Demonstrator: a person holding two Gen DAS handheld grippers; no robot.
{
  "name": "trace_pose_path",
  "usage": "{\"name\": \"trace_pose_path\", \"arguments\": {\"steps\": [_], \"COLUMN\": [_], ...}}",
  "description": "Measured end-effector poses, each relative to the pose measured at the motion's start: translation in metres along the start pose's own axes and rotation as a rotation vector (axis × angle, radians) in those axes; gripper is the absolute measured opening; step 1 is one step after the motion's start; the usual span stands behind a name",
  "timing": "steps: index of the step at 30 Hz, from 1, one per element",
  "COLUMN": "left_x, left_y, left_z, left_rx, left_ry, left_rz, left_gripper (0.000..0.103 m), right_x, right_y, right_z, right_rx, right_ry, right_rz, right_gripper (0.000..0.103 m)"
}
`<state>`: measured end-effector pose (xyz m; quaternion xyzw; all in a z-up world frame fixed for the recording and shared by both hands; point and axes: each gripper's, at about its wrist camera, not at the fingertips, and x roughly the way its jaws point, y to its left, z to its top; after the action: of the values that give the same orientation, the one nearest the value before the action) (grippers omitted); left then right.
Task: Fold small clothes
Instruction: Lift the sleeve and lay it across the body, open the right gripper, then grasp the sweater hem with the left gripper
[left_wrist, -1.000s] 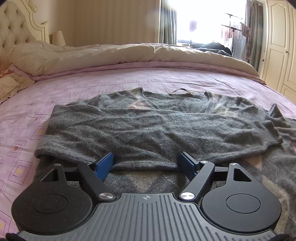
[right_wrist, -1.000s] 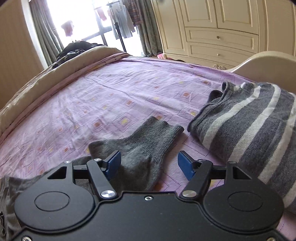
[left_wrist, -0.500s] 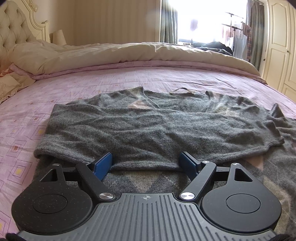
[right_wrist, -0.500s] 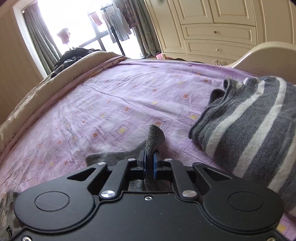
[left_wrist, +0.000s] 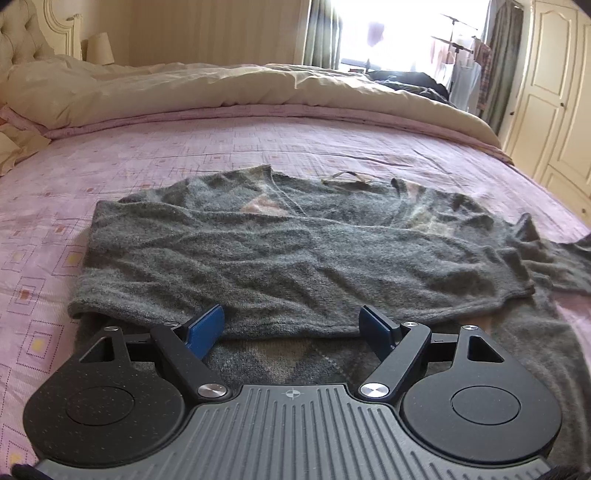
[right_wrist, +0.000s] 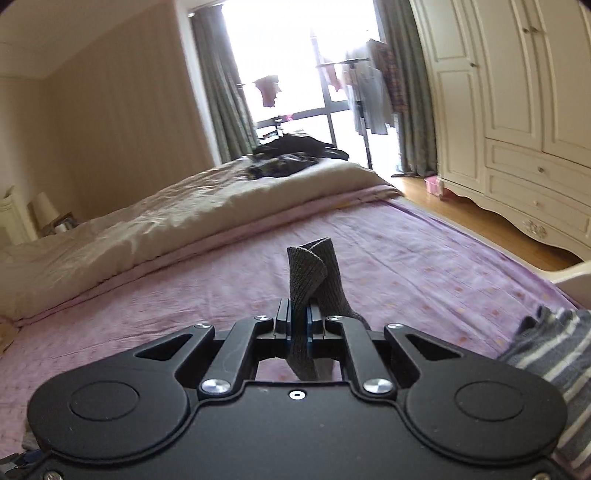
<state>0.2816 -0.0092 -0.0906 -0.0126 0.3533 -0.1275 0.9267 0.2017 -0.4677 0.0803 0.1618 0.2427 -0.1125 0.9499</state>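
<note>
The left gripper is spread wide, released, low over the grey knitted sweater lying flat on the pink patterned bedspread. The right gripper is clenched on a dark grey sleeve cuff, rising toward twelve o'clock; a grey striped garment lies at three o'clock.

grey sweater: fuzzy matt wool-like knit | sleeve cuff: ribbed knit, matt | striped garment: soft knit cloth | bedsheet: thin printed cloth, matt | duvet: smooth cloth, slight sheen | right gripper: black matt plastic, shiny metal screws | wardrobe: painted wood, satin
</note>
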Motion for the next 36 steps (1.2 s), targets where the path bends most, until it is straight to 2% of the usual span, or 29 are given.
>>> {"name": "trace_pose_path", "arguments": {"steps": [5, 9, 13, 17, 20, 21, 23, 24, 26, 30, 36], "left_x": [-0.036, -0.056, -0.069, -0.071, -0.069, -0.068, -0.064, -0.062, -0.059, -0.051, -0.028], "left_y": [0.017, 0.035, 0.054, 0.072, 0.081, 0.083, 0.086, 0.087, 0.085, 0.068, 0.038], "left_z": [0.009, 0.014, 0.012, 0.007, 0.003, 0.002, 0.002, 0.002, 0.002, 0.005, 0.001], "left_rx": [-0.056, -0.075, -0.103, -0.138, -0.144, -0.148, -0.158, -0.165, -0.174, -0.151, -0.170], "left_ry": [0.006, 0.019, 0.013, 0.020, 0.025, 0.027, 0.037, 0.042, 0.044, 0.037, 0.082], "left_rz": [-0.093, -0.143, -0.165, -0.169, -0.152, -0.149, -0.151, -0.155, -0.163, -0.191, -0.247], "left_gripper": [0.079, 0.079, 0.079, 0.079, 0.079, 0.079, 0.079, 0.079, 0.079, 0.079, 0.079], "right_x": [0.008, 0.030, 0.060, 0.080, 0.081, 0.081, 0.074, 0.069, 0.055, 0.038, 0.032], "right_y": [0.105, 0.185, 0.240, 0.269, 0.278, 0.277, 0.279, 0.278, 0.267, 0.242, 0.206], "right_z": [-0.012, -0.054, -0.113, -0.178, -0.217, -0.225, -0.239, -0.242, -0.245, -0.250, -0.270], "right_rx": [-0.073, -0.162, -0.217, -0.263, -0.309, -0.326, -0.362, -0.365, -0.346, -0.338, -0.334], "right_ry": [0.012, 0.067, 0.158, 0.243, 0.277, 0.276, 0.266, 0.255, 0.225, 0.172, 0.184], "right_rz": [0.208, 0.332, 0.399, 0.417, 0.433, 0.443, 0.456, 0.457, 0.456, 0.396, 0.326], "right_gripper": [0.014, 0.014, 0.014, 0.014, 0.019, 0.023, 0.024, 0.035, 0.043, 0.043, 0.043]}}
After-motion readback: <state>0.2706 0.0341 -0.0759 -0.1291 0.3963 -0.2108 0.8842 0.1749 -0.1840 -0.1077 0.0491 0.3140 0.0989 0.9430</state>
